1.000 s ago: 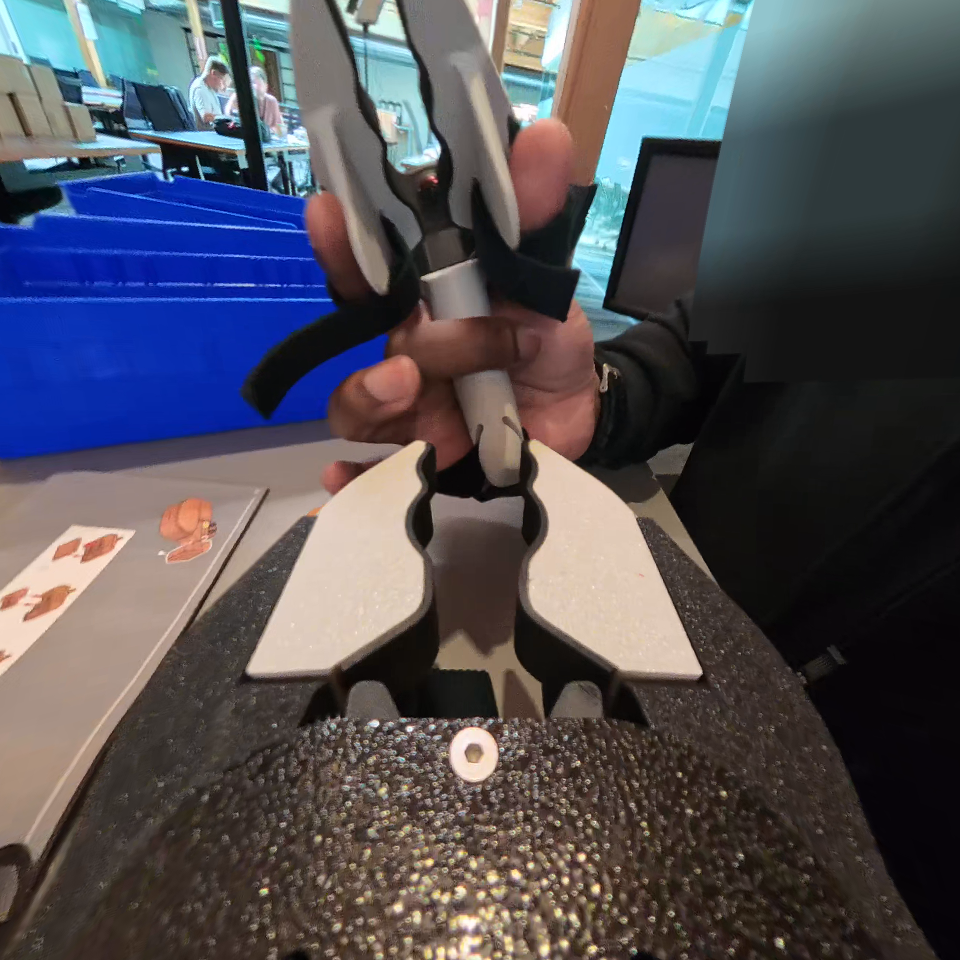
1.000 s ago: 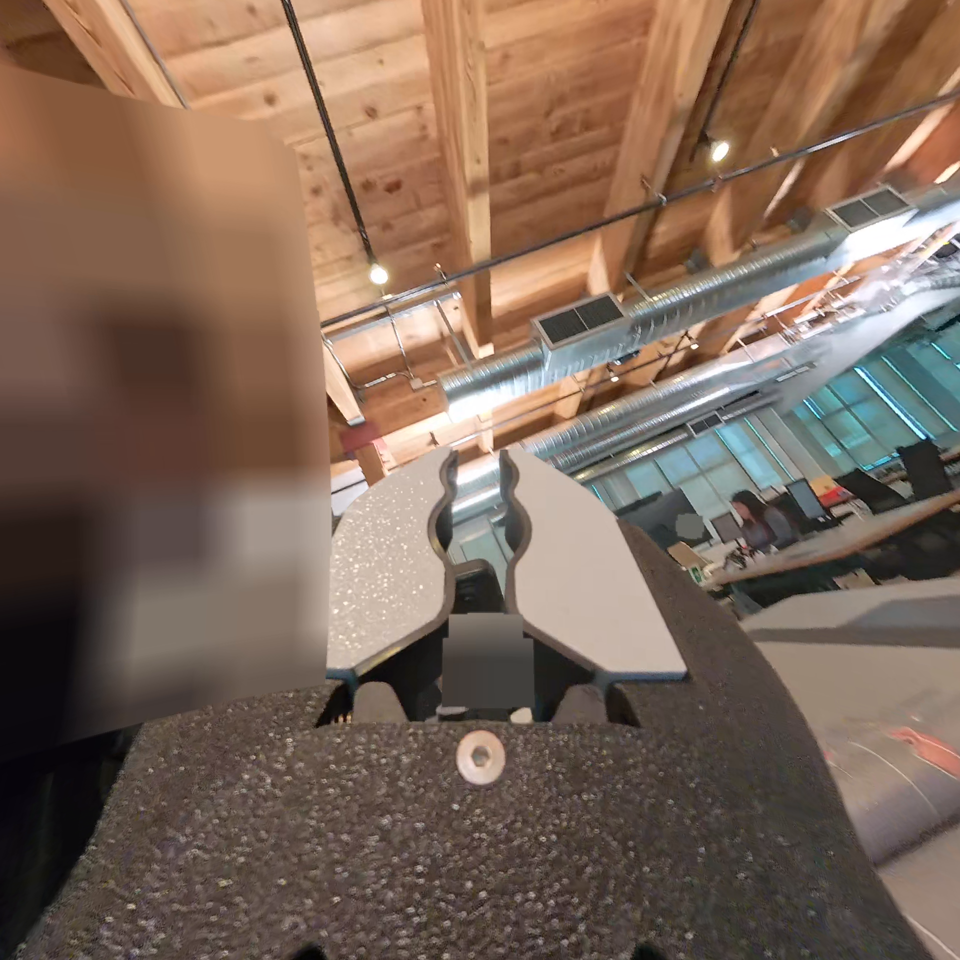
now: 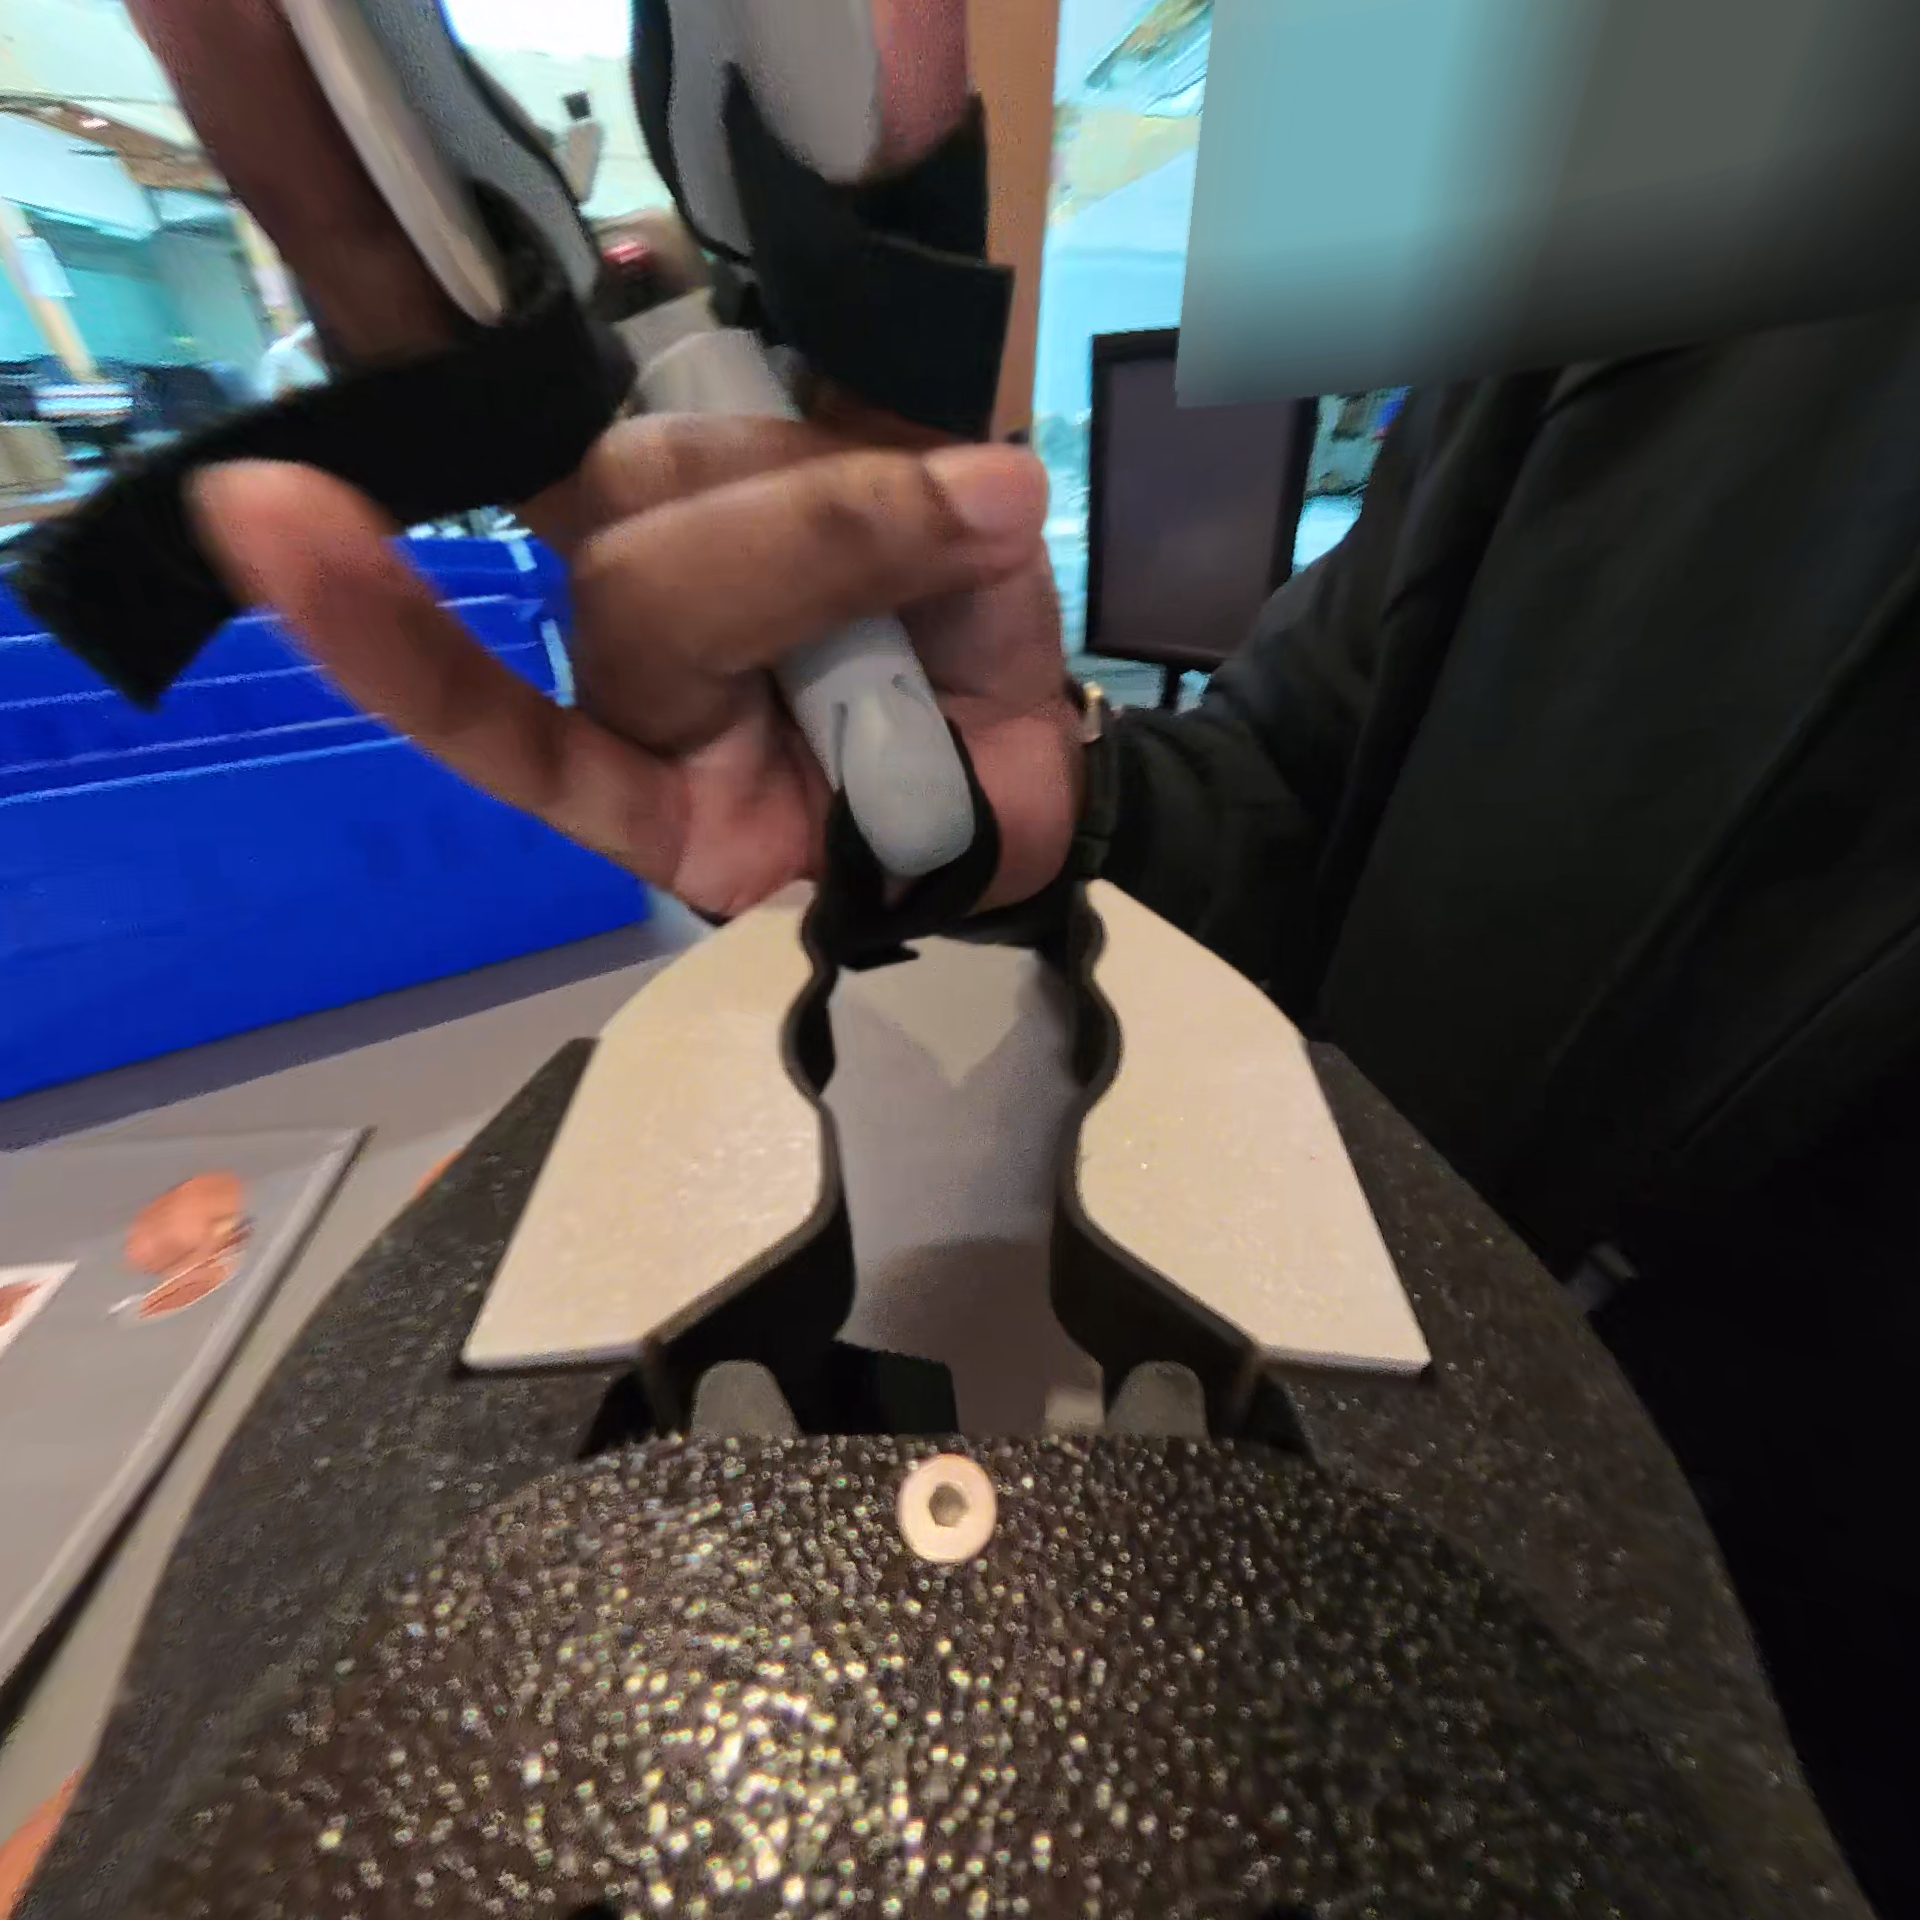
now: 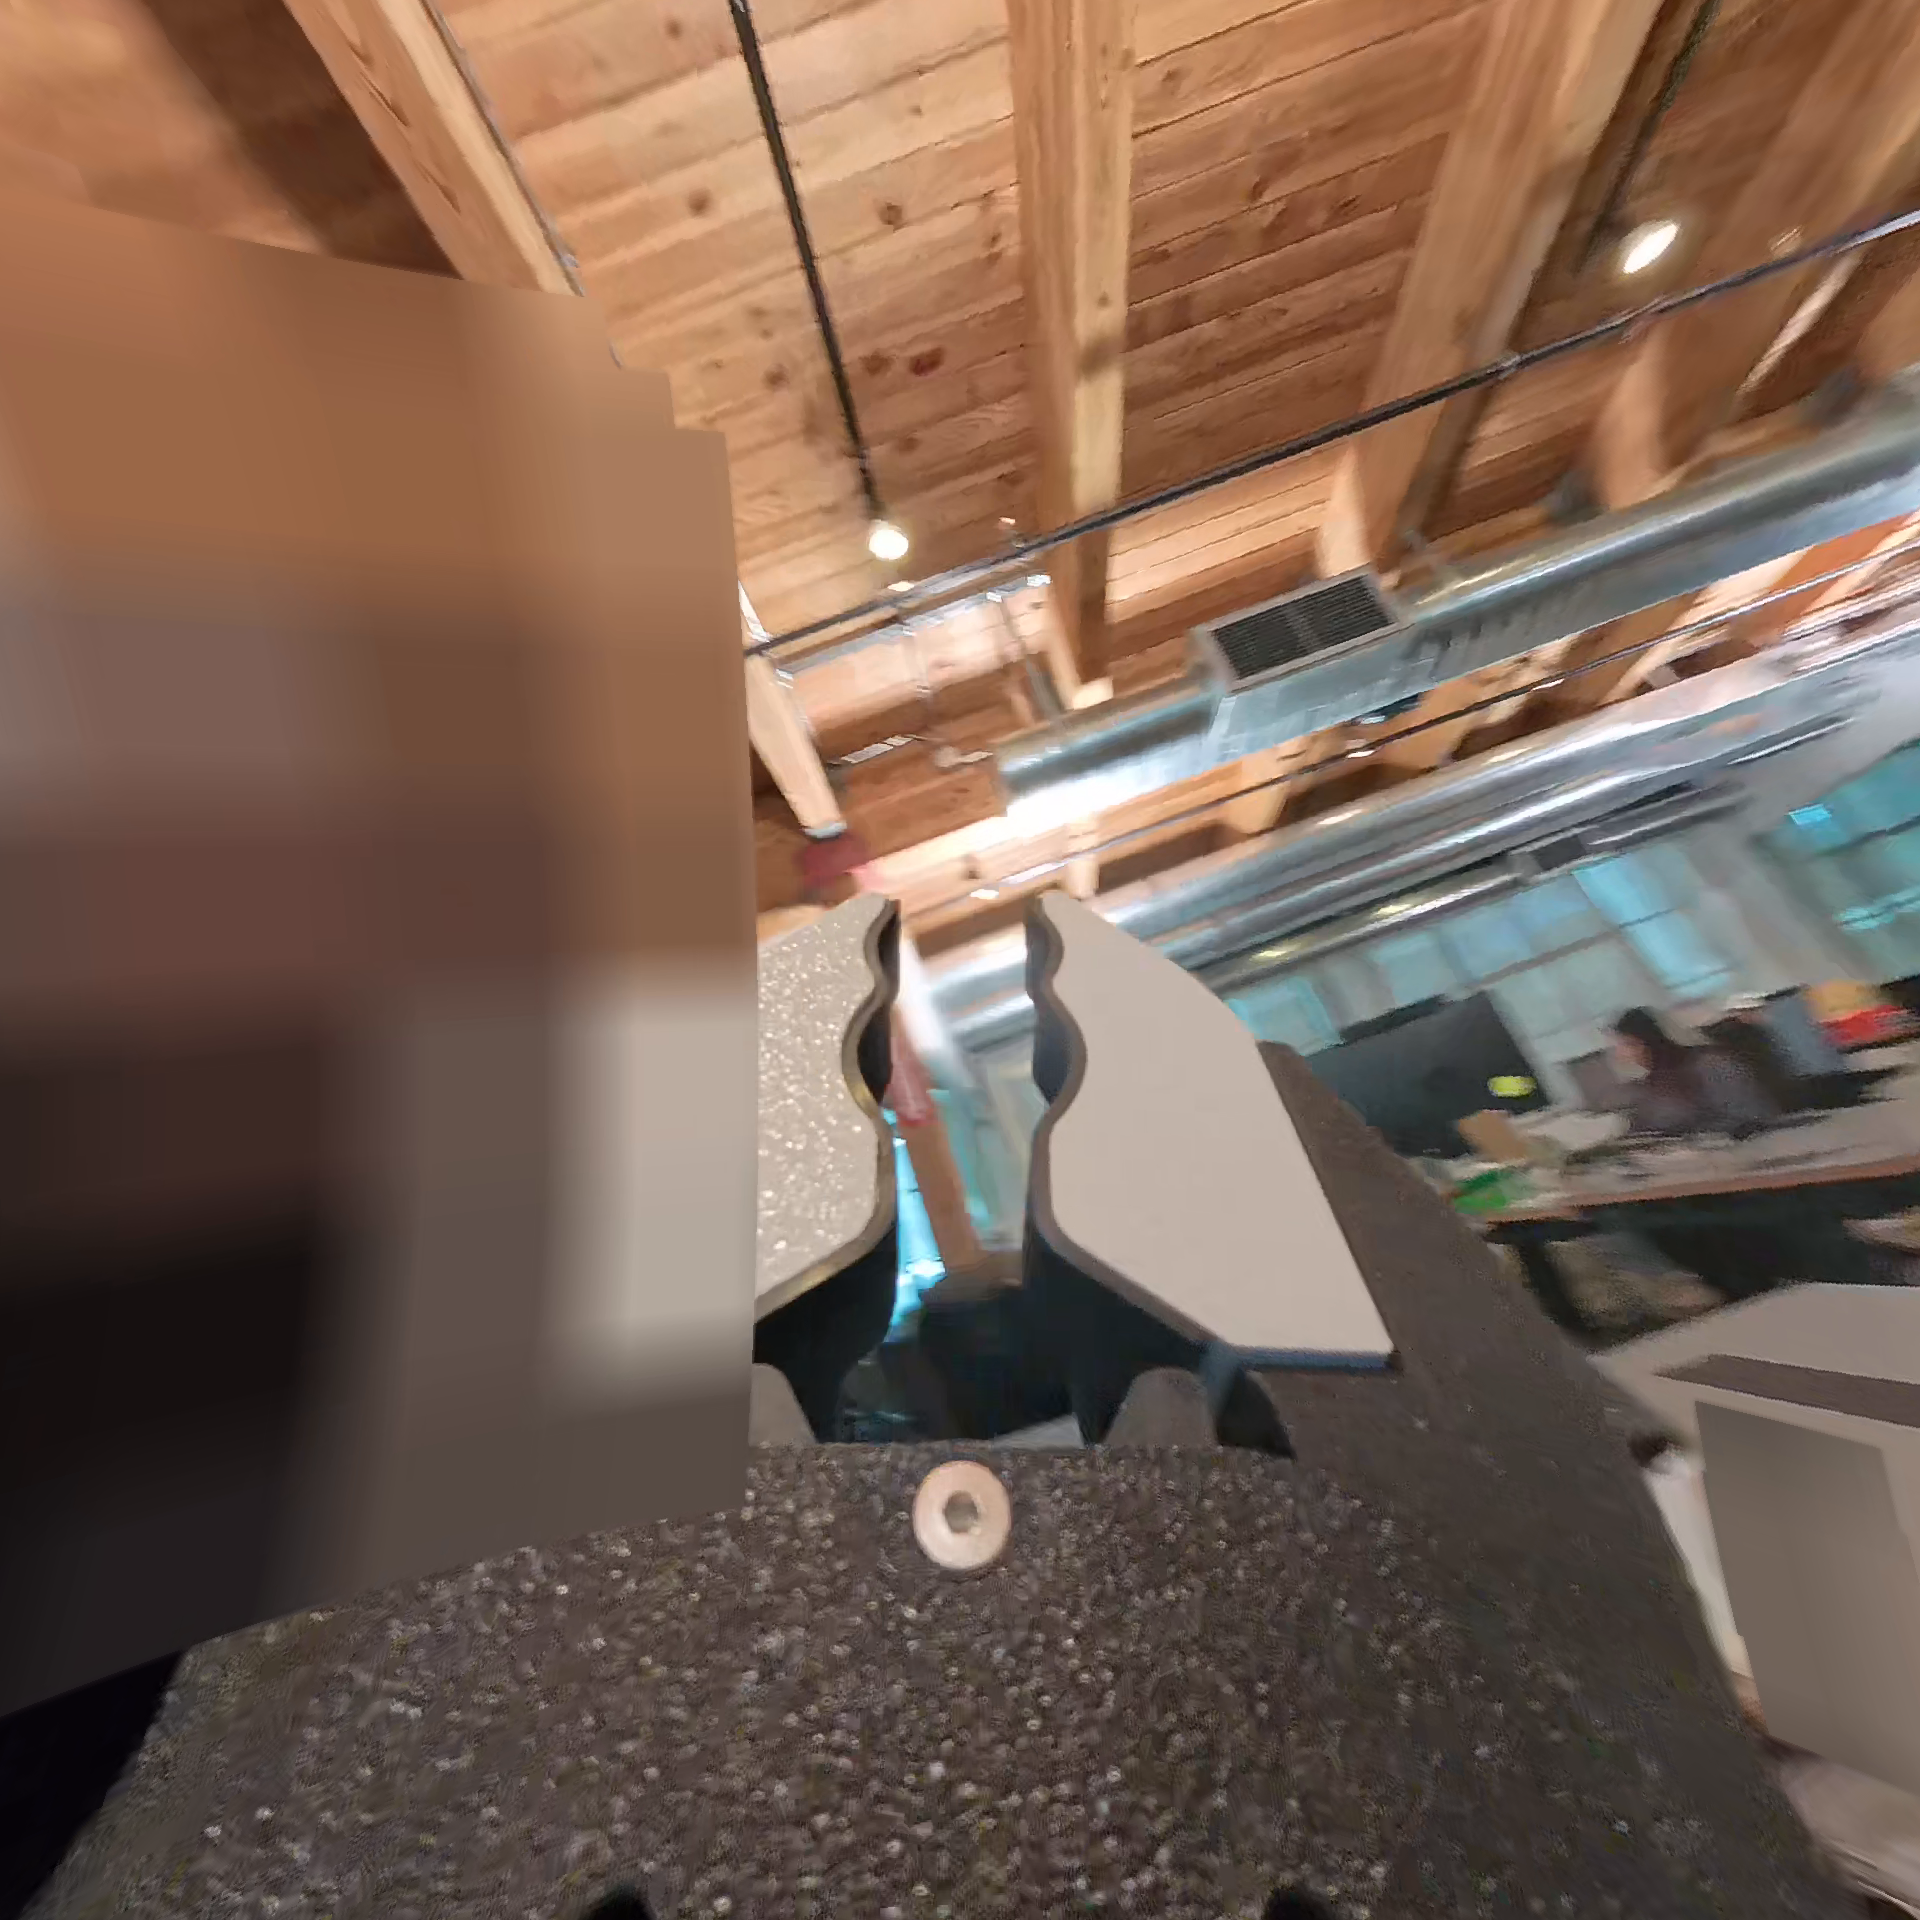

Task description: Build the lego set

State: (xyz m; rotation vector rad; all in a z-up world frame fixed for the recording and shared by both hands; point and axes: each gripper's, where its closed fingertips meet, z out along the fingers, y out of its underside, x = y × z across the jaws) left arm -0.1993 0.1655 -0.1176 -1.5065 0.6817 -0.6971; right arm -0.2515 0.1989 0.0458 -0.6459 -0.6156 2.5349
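No loose Lego pieces show in either view. My left gripper (image 3: 951, 925) is open and empty, low over the grey table (image 3: 312, 1081). Just past its fingertips a person's hand (image 3: 727, 644) grips the grey handle (image 3: 894, 769) of the other gripper, which stands upright with black straps (image 3: 343, 457) around the fingers. A grey instruction booklet (image 3: 156, 1247) with brown model pictures lies at the left. My right gripper (image 4: 961, 914) points up at the wooden ceiling, with its jaws apart and nothing between them.
Blue bins (image 3: 260, 831) stand behind the table at the left. A dark monitor (image 3: 1195, 499) and the person's black sleeve (image 3: 1351, 790) fill the right. In the right wrist view, metal ducts (image 4: 1558, 582) run overhead and a far desk (image 4: 1662, 1174) shows. Left tips to right tips: about 15 centimetres.
My left gripper's jaws have opened wider, and the hand with the other gripper's handle is nearer and larger. My right gripper's jaws have parted slightly and its view has swung.
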